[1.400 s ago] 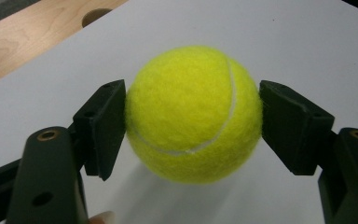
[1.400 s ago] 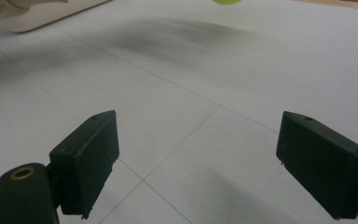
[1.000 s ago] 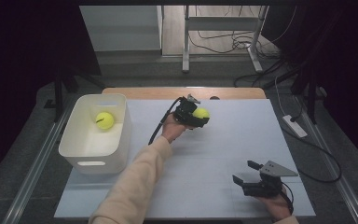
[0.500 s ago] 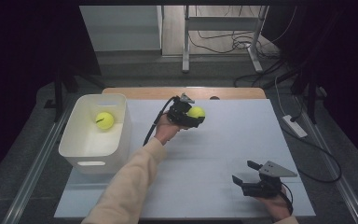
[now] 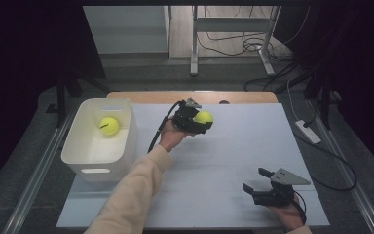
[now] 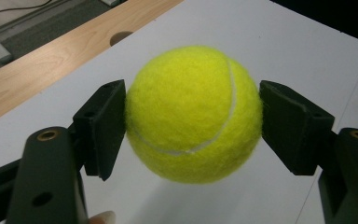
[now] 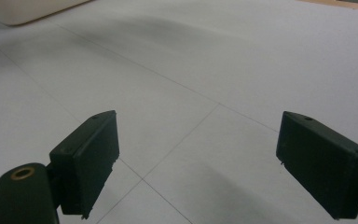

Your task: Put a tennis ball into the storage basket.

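A yellow tennis ball (image 5: 203,117) (image 6: 193,112) hangs above the white table sheet, pinched between the two black pads of my left gripper (image 5: 198,120) (image 6: 192,121), which is shut on it. A second tennis ball (image 5: 109,126) lies inside the white bin (image 5: 126,141) at the left. My right gripper (image 5: 257,181) (image 7: 200,163) rests low near the front right of the sheet, open, with bare sheet between its jaws.
The white sheet (image 5: 233,146) covers most of the table; a strip of bare wood (image 5: 243,96) with a hole shows along the far edge. A corner of the bin (image 7: 28,9) appears far off in the right gripper view. Cables lie on the floor to the right.
My left gripper has carried the ball a little to the left and slightly upward. The right gripper has stayed where it was.
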Demonstrator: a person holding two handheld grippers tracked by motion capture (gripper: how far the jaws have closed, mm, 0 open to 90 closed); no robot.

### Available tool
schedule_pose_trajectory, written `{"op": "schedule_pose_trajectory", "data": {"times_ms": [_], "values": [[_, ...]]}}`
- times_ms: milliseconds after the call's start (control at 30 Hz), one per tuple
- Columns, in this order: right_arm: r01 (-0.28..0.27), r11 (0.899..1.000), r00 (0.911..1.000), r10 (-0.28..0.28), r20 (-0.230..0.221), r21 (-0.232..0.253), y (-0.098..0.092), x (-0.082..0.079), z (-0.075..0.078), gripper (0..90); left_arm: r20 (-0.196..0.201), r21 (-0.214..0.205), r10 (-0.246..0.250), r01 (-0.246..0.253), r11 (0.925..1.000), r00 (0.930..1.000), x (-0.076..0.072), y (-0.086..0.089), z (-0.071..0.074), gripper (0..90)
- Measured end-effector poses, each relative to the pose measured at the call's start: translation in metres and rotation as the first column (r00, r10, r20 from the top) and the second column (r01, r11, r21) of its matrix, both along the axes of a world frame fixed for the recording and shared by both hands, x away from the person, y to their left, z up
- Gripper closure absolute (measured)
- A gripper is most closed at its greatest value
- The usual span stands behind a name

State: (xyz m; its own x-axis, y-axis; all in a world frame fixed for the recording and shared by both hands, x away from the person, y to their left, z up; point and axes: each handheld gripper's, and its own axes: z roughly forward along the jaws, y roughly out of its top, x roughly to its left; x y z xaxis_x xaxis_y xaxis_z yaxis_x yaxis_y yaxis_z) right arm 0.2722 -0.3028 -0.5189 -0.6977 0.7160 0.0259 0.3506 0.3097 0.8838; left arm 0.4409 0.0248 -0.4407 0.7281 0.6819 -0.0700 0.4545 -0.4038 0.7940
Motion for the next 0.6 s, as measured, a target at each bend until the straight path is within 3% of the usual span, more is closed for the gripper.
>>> {"op": "schedule_pose_trajectory", "data": {"times_ms": [600], "values": [[-0.001,1.000,1.0000,0.001,0.004,-0.001,0.001,0.000,0.000,13.6,0.039,-0.032,0.002,-0.001,0.9995,0.9992,-0.014,0.014,0.015,27.5]]}}
